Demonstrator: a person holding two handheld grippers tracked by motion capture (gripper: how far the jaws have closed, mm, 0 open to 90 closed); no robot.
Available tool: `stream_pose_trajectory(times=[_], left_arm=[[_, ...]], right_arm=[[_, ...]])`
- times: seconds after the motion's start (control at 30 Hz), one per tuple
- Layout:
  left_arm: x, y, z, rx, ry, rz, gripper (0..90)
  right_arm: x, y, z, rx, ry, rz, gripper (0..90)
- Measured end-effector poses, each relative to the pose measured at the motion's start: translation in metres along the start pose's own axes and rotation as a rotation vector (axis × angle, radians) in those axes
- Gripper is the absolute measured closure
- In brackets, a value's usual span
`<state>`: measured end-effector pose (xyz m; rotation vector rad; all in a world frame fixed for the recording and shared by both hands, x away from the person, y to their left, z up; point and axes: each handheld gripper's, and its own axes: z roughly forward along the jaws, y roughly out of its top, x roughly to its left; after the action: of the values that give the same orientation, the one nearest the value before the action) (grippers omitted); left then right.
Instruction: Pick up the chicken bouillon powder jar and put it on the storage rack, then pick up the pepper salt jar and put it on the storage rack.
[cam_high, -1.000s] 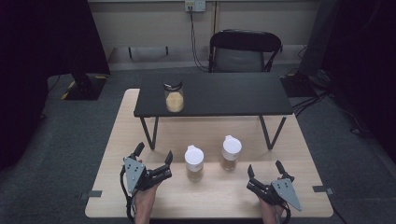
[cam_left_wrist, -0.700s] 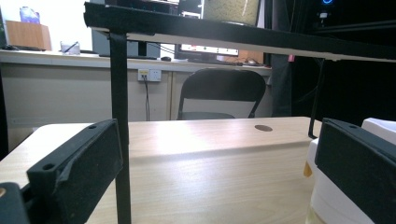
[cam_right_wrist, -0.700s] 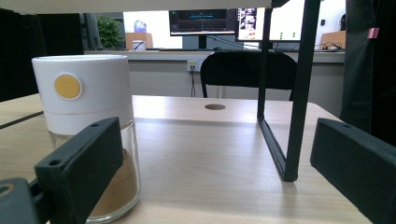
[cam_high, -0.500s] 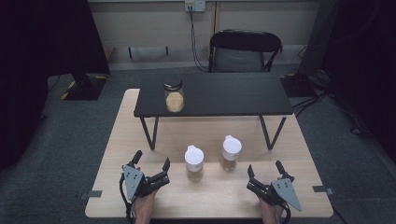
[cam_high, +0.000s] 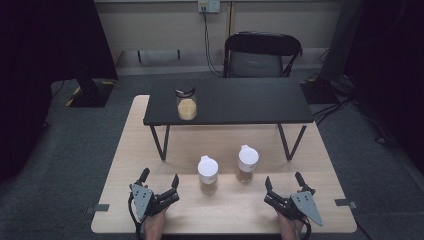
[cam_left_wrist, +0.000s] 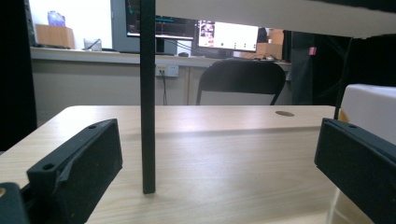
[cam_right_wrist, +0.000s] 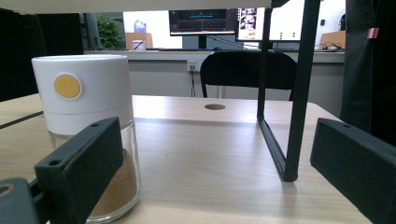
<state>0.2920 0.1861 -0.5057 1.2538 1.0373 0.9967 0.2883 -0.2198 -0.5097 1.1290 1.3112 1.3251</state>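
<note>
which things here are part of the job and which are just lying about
In the job: left tool, right tool, both open; left white-capped jar, right white-capped jar, nearest them.

Lying about: black-lidded jar on the black shelf; chair.

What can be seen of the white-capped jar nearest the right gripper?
The right jar is a small clear glass shaker with a tall white cap that bears a round yellow spot. Brown powder fills roughly its lower part. It stands upright on the wooden table, capped, beside a similar jar and apart from it, ahead of the right gripper, whose open jaws do not touch it.
</note>
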Motion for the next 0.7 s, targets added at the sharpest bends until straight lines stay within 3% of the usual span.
stream_pose_trajectory(times=[0.3, 0.5, 0.7], left_arm=[[-0.0023, -0.0067, 0.0006, -0.007, 0.010, 0.022, 0.3], [-0.0053, -0.0064, 0.0040, 0.023, 0.028, 0.054, 0.3], [-0.0051, -0.0066, 0.0032, 0.012, 0.041, 0.048, 0.1]], right_arm=[[0.0000, 0.0000, 0.0000, 0.000, -0.001, 0.000, 1.3], [0.0000, 0.0000, 0.0000, 0.000, -0.001, 0.000, 1.3], [0.0000, 0.0000, 0.0001, 0.001, -0.004, 0.000, 1.3]])
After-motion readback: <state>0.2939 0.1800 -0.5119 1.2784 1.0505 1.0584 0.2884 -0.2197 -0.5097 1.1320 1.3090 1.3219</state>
